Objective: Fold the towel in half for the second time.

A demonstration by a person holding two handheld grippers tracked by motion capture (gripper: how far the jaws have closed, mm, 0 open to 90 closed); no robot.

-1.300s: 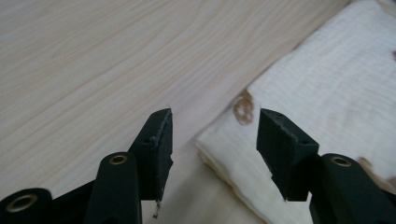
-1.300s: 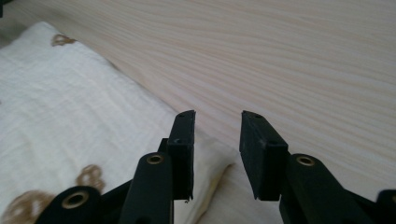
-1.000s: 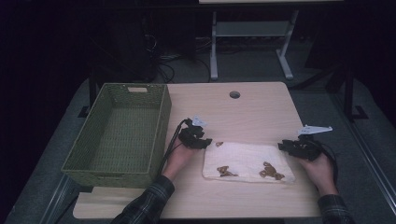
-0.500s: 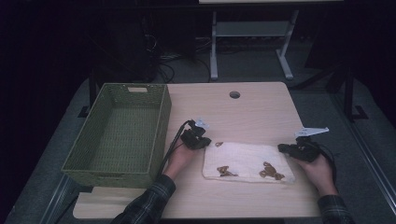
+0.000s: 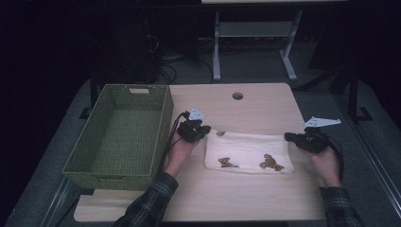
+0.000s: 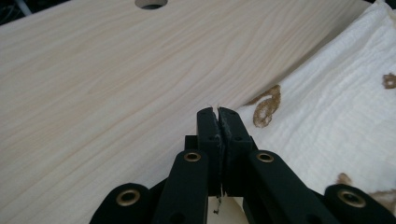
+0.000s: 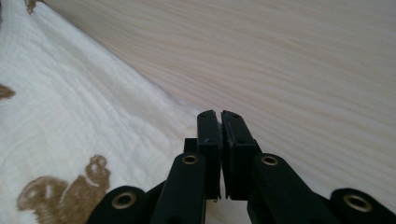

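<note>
The right hand-held gripper [image 5: 289, 137] has drawn in leftward along the cloth's [image 5: 248, 151] far-right corner; that edge now sits nearer the middle and the cloth lies narrower on the counter [image 5: 265, 106]; the left hand-held gripper [image 5: 204, 132] has barely shifted.

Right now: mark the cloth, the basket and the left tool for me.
cloth [image 5: 246, 149], high view, bare white middle.
basket [image 5: 164, 120], high view, right wall.
left tool [image 6: 218, 116], left gripper view, between the shut jaw tips at the cloth's edge.
</note>
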